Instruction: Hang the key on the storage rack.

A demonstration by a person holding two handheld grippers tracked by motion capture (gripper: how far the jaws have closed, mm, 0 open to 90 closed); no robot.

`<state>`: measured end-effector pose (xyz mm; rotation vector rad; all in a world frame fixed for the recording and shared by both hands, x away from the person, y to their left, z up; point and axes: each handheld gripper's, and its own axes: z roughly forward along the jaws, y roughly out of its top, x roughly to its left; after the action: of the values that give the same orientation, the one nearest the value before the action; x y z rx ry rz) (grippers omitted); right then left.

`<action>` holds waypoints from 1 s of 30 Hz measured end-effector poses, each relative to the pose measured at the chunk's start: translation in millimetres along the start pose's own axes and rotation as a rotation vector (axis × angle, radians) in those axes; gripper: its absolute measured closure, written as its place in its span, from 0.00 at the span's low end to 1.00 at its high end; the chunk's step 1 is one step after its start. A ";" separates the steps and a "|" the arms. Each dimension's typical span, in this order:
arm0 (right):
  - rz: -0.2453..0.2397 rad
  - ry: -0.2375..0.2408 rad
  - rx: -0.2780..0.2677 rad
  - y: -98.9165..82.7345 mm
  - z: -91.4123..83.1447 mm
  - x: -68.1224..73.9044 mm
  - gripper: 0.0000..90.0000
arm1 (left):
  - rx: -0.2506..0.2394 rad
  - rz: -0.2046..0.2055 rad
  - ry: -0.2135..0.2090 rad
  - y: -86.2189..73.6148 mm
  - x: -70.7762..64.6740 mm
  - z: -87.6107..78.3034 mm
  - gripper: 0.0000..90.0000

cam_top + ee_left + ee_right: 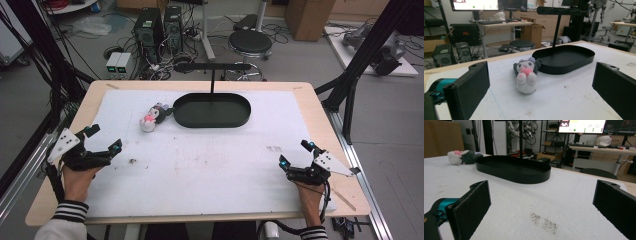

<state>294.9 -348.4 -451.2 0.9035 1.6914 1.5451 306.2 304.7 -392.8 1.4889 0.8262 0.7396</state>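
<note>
We hold the left gripper (pixel 103 140) near the table's left edge, its jaws spread wide with nothing between them, pointed across the white mat (pixel 210 165) toward a small plush toy (pixel 152 117). The toy lies on its back on the mat, well apart from our jaws and just beside the left end of a black oval tray (pixel 212 110); from the high view we cannot tell whether toy and tray touch. In the left gripper view the plush toy (pixel 526 75) sits between and beyond the two black pads, with bare mat on all sides of it but the tray's.

Our right gripper (pixel 296 154) rests near the table's right edge, jaws likewise wide apart and holding nothing. In the right gripper view the tray (pixel 514 168) lies ahead across open mat, a patch of dark specks (pixel 545 222) in the foreground.

The wooden table (pixel 320 115) shows a bare border around the mat. The middle of the mat, between both grippers and the tray, is open. A thin black post (pixel 212 80) with a crossbar rises from the tray's far side.
</note>
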 end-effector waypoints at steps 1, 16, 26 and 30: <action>-0.001 -0.001 0.000 0.0 0.0 0.1 0.00 | 0.000 0.000 0.000 0.0 0.0 0.0 0.02; -0.002 0.001 0.002 0.1 0.4 -0.3 0.00 | 0.179 0.098 -0.038 58.9 11.5 53.8 0.02; 0.006 0.000 0.006 0.1 -0.1 -0.3 0.00 | 0.309 0.114 -0.074 72.7 17.9 98.3 0.02; 0.007 0.000 0.001 0.0 0.1 -1.2 0.00 | 0.387 0.111 -0.087 73.7 23.4 117.6 0.02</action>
<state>295.6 -349.4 -451.2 0.9105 1.6913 1.5491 422.9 258.5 -329.0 1.9114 0.8581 0.6129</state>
